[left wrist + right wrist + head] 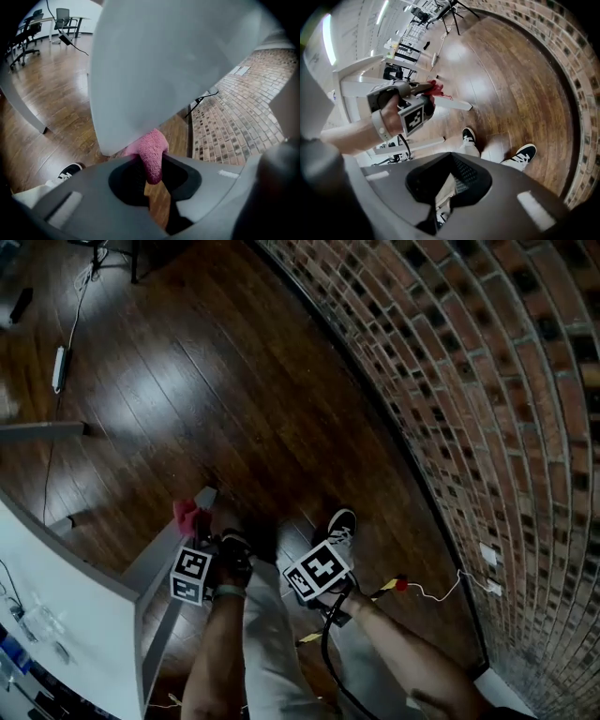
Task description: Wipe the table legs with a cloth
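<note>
**Holding the cloth against a desk leg**

Dark wood floor [234, 381] filled most of the head view, with a curved brick wall [487, 381] closing off the right side. A white desk [56, 559] stood at the lower left. A power strip [59, 367] lay well away on the floor, and a thin cable [427, 594] ran to the wall near the person's feet. Two black-and-white shoes [525, 152] stood on the boards just beside the leg [452, 103]. In the left gripper view the pale leg stood so close that it blocked most of the room; only some chairs [28, 33] showed far off.

The pink cloth [151, 150] was bunched into a thick tongue. One end lay between the jaws and the other touched the lower edge of the leg. In the head view the leg ran slantwise, from under the desk edge toward its foot near the middle of the picture, and the cloth sat near that foot end.

The left hand-held gripper [151, 169] was clamped on the cloth and tilted down toward the floor, its forearm [216, 652] reaching forward over the knees. The right hand-held gripper [446, 192] hung beside it, apart from the leg, angled down likewise. Its jaws were together with nothing between them.
</note>
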{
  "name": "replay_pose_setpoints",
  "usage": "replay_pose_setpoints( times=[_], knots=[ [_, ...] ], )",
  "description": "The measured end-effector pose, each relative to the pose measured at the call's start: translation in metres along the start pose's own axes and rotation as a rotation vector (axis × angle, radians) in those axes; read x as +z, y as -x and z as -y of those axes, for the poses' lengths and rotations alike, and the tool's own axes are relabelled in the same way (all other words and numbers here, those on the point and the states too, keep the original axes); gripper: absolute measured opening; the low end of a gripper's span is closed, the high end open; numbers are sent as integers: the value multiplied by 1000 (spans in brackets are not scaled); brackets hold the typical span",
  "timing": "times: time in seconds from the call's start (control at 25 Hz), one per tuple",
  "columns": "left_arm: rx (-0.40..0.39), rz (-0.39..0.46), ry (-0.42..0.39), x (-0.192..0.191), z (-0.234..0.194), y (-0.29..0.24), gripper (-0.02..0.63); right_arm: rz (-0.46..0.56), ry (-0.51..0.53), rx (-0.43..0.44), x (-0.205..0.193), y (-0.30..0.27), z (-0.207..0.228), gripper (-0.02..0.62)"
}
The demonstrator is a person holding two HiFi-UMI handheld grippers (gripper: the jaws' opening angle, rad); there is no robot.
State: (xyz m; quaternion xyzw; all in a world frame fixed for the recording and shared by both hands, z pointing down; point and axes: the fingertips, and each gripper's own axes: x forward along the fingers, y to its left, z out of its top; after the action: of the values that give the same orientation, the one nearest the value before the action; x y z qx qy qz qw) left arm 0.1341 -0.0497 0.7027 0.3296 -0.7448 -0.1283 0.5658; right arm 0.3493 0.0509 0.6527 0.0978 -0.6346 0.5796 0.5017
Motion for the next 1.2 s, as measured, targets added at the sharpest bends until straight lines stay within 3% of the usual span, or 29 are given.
replay_pose_setpoints(
  times=[0.32,0.52,0.68,0.8,0.88,1.04,1.2],
  knots=[
    [-94,-50,25,20,96,159,51,165,67,-125,-24,138,-34,-6],
    [-150,-121,4,17,124,252,51,219,112,-99,-54,203,-80,-6],
    [-253,-228,-67,15,140,323,51,248,203,-47,-77,232,-136,-6],
    [-384,-318,-204,11,169,358,51,279,268,-7,-72,249,-171,-6],
    [-458,-346,-360,11,187,378,51,300,316,10,-67,259,-194,-6],
    [-534,-352,-687,21,208,413,51,347,397,34,-63,264,-249,-6],
    [-577,-311,-854,29,233,434,52,364,507,-47,-57,267,-275,-6]
  ],
)
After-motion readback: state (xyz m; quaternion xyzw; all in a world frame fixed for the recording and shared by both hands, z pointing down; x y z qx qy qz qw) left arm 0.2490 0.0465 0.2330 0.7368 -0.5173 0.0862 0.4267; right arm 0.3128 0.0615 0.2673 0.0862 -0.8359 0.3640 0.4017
